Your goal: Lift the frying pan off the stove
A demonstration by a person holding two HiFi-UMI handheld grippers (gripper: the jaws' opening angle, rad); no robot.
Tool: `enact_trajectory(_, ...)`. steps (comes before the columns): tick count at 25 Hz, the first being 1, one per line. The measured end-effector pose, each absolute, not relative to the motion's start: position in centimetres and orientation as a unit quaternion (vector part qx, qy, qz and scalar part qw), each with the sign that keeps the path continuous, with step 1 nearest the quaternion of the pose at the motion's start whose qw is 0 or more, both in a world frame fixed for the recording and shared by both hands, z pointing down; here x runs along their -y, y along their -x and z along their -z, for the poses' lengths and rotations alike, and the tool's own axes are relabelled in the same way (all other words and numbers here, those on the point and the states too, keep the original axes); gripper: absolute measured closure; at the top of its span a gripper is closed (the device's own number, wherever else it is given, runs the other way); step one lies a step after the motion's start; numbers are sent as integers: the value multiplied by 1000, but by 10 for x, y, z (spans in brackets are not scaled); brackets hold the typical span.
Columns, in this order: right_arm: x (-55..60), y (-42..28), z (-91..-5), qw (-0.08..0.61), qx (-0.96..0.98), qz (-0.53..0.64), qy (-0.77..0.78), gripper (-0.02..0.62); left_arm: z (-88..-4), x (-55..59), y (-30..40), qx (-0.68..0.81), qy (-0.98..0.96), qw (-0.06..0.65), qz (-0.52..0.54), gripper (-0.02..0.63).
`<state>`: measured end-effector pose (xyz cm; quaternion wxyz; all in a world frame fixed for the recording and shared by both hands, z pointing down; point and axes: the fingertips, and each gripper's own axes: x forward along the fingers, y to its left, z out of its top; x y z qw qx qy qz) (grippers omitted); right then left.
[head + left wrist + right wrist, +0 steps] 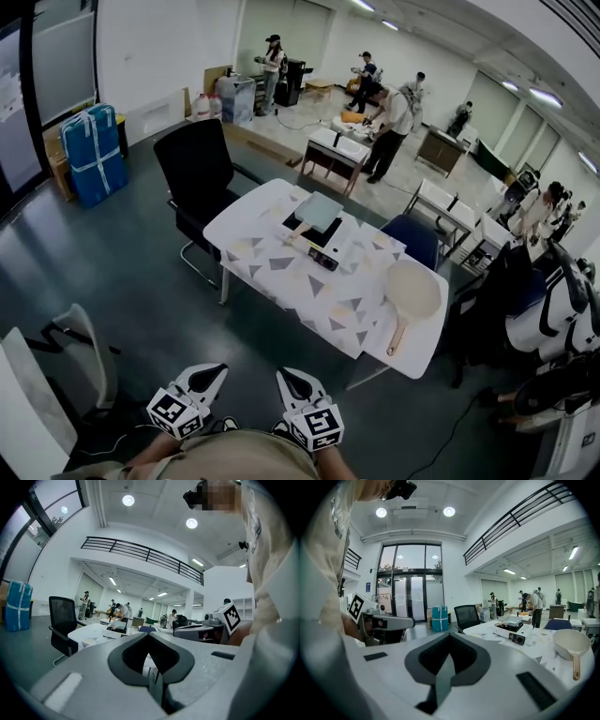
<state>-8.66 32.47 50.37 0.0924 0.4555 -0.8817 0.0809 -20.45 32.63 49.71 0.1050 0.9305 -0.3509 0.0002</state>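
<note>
A cream frying pan (413, 291) with a wooden handle lies on the white patterned table (272, 258), near its right end. The portable stove (320, 230) stands at the table's middle with a pale square slab on top, apart from the pan. Both grippers hover low and close to my body, well short of the table. My left gripper (212, 374) and right gripper (292, 379) are shut and hold nothing. The right gripper view shows the right gripper (449, 660), the stove (512, 633) and the pan (570, 644) far ahead. In the left gripper view, the left gripper (151, 657) points toward the table (91, 632).
A black office chair (195, 174) stands at the table's far left and a blue chair (414, 238) behind it. Blue wrapped packages (94, 153) sit at the left wall. A white chair (75, 361) is near my left. Dark bags (553, 319) crowd the right. Several people work at the back.
</note>
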Motion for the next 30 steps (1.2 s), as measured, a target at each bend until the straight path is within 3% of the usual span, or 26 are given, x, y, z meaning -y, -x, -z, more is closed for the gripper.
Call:
enact_trajectory(13,-335,115,-526,143,863,-95,-475,592,-514,-303,231,324,-935,144,28,607)
enact_trajectory(20,-300,99,-540,137,857,-122,-482,592,-534,-277,221,327,-931,161,12,607)
enact_trajectory(30,-211,77,-537,118,872,-97,-464,592,-519,-199,187,354,-926,131,-12,607)
